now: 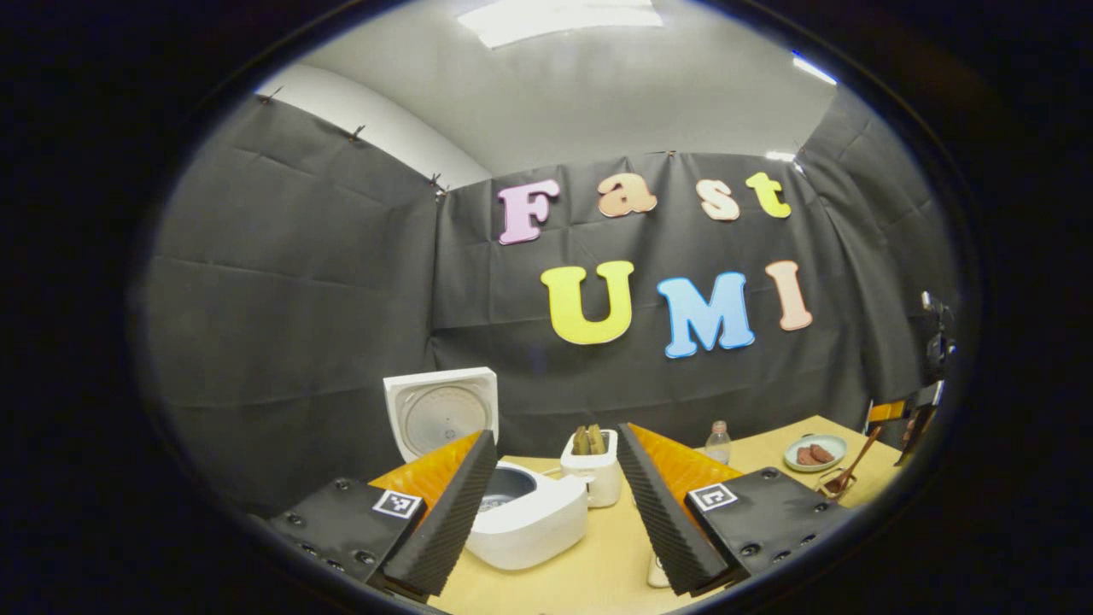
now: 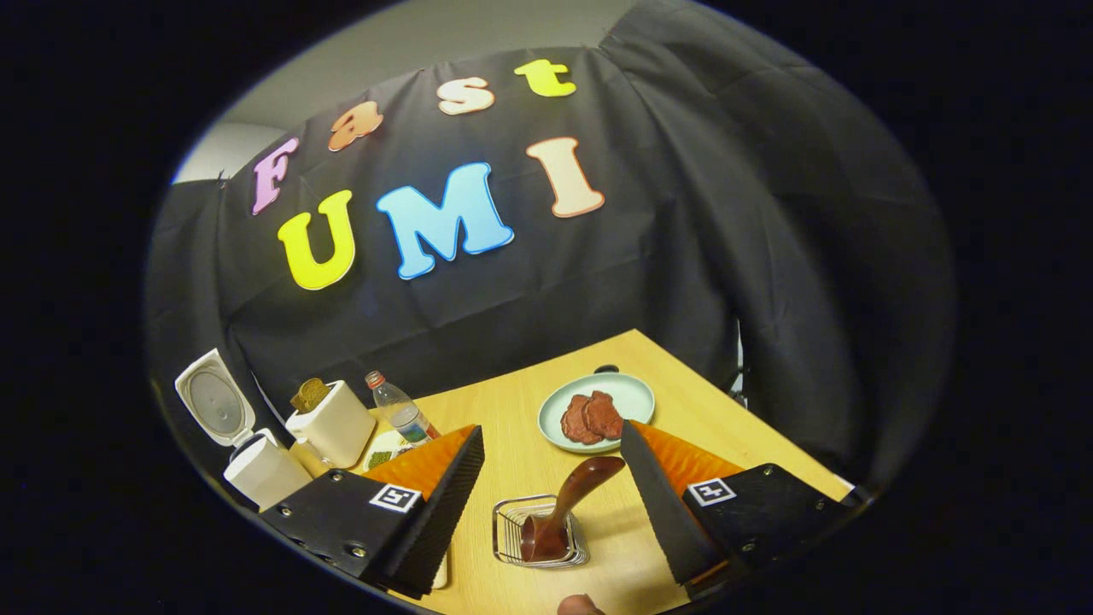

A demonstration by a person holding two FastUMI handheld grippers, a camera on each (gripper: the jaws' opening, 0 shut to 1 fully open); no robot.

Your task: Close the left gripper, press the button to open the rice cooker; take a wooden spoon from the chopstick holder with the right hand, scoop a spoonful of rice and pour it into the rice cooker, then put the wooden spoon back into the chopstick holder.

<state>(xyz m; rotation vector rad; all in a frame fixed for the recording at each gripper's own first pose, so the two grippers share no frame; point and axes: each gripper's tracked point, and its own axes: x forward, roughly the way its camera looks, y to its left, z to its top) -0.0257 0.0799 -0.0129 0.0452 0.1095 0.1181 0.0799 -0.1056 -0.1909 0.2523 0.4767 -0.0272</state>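
Note:
The white rice cooker (image 1: 529, 521) stands open with its lid (image 1: 440, 410) raised; its dark inner pot shows. My left gripper (image 1: 555, 436) hangs open just in front of it, nothing between its fingers. In the right gripper view the cooker (image 2: 265, 470) sits at the far left. A brown wooden spoon (image 2: 572, 500) leans bowl-down in a wire chopstick holder (image 2: 512, 530). My right gripper (image 2: 551, 431) is open above and around the spoon's handle, not touching it. The same spoon (image 1: 854, 465) appears at the far right of the left gripper view.
A white toaster (image 1: 593, 474) with bread stands behind the cooker, a small bottle (image 1: 718, 442) beside it. A pale plate (image 2: 636, 393) of dark meat lies beyond the holder. A small dish (image 2: 384, 448) sits by the bottle (image 2: 401, 410). The wooden table (image 2: 683, 376) ends near the right wall.

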